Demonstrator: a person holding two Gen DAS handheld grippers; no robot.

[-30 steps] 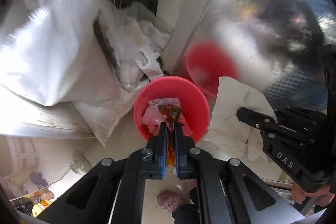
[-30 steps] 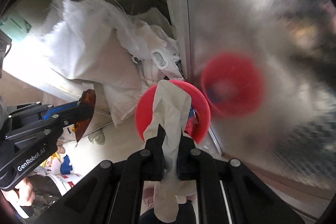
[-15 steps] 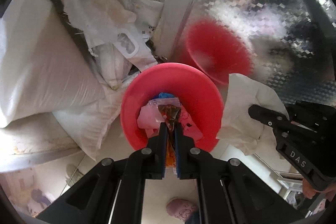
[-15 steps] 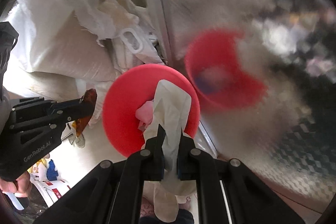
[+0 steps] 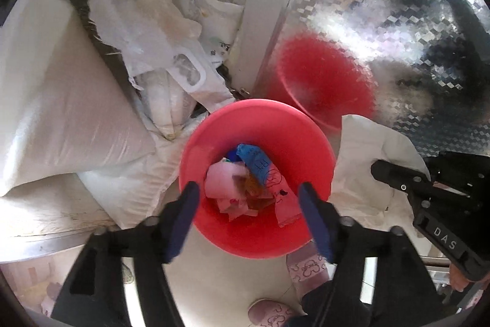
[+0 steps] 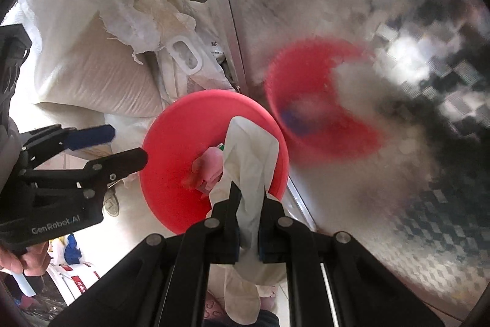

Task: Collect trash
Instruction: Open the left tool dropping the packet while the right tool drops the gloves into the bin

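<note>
While our left gripper (image 5: 248, 201) gapes wide over the red bin (image 5: 211, 124), our right gripper (image 6: 248, 212) clamps the white tissue (image 6: 249, 161).

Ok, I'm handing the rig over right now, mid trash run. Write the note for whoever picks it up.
Left claw: open, empty, hanging over the red bin; the brown wrapper it was carrying a moment ago now lies inside with the other scraps.
Right claw: shut on the white paper towel, held above the bin's right rim.
Done: wrapper dropped.
Left: move the towel over the bin opening, release it, then check around for more trash.
The red shape on the metal panel is only the bin's reflection.
</note>
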